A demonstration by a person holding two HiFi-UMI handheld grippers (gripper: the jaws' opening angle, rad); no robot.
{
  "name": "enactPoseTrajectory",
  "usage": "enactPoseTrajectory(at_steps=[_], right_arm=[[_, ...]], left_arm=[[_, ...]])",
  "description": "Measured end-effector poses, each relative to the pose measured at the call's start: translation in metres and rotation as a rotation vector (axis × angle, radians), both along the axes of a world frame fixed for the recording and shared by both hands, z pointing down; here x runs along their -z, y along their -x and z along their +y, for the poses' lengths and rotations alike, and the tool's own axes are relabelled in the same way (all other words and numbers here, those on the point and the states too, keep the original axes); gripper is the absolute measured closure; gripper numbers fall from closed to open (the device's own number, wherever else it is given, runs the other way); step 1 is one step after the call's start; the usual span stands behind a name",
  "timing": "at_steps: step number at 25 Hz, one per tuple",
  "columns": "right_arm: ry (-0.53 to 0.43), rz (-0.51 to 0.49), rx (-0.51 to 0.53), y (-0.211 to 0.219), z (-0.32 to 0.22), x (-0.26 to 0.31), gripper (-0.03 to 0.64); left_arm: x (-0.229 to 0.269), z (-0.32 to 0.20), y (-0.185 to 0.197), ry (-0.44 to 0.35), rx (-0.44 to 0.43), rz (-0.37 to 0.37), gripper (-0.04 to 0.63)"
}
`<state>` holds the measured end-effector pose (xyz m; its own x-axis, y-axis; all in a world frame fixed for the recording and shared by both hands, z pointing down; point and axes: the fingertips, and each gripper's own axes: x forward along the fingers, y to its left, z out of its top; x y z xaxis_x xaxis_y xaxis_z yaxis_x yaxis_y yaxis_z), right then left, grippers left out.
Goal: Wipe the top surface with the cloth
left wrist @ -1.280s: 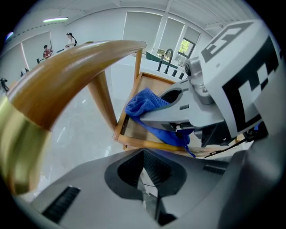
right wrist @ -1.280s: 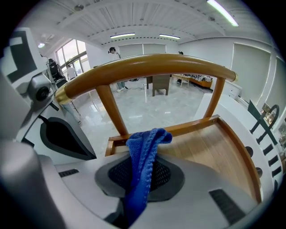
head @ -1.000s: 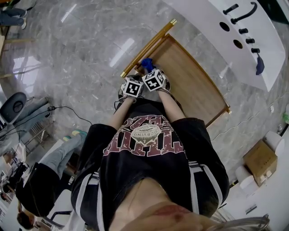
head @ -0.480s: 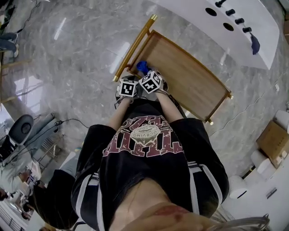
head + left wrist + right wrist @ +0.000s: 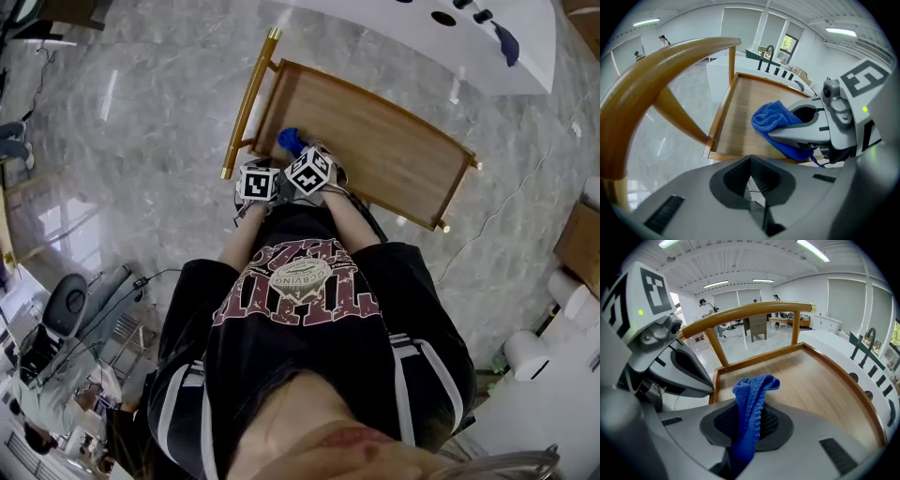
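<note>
Right gripper view: R tool (image 5: 746, 427) clamps cloth (image 5: 751, 390).

**Head view.** The camera sits above the person and faces steeply down past the torso. The whole wooden tabletop (image 5: 384, 141) lies far below, with the left tool (image 5: 265, 169) and right tool (image 5: 302, 155) at its near corner by the rail (image 5: 248, 103).

**Left gripper view.** The camera rides on the left tool (image 5: 751, 187), low and close over the tabletop (image 5: 740, 117), and faces along its length. The rail (image 5: 656, 79) arches at left and the right tool (image 5: 787, 131) crowds the right.

**Right gripper view.** The camera rides on the right tool (image 5: 747, 427), equally low, and faces the rail (image 5: 750, 310). The left tool (image 5: 693, 376) is at left.

All three views share the tabletop (image 5: 820, 385), the rail and the blue cloth (image 5: 289, 141) (image 5: 771, 117) (image 5: 750, 399).
</note>
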<state>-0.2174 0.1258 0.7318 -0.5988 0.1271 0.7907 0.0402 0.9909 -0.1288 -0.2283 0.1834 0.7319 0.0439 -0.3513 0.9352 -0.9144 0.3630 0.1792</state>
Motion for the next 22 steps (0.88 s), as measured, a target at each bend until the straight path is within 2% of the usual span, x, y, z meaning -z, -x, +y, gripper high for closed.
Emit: enactPoseTrajectory(at_steps=[10, 22], right_arm=[[-0.005, 0.004, -0.047, -0.024, -0.01, -0.001, 0.552], [0.001, 0.0, -0.158, -0.058, -0.034, -0.005, 0.552]], left_arm=[[0.001, -0.025, -0.021, -0.025, -0.101, 0.0, 0.546], [-0.006, -0.049, -0.051, -0.008, -0.214, 0.032, 0.546]])
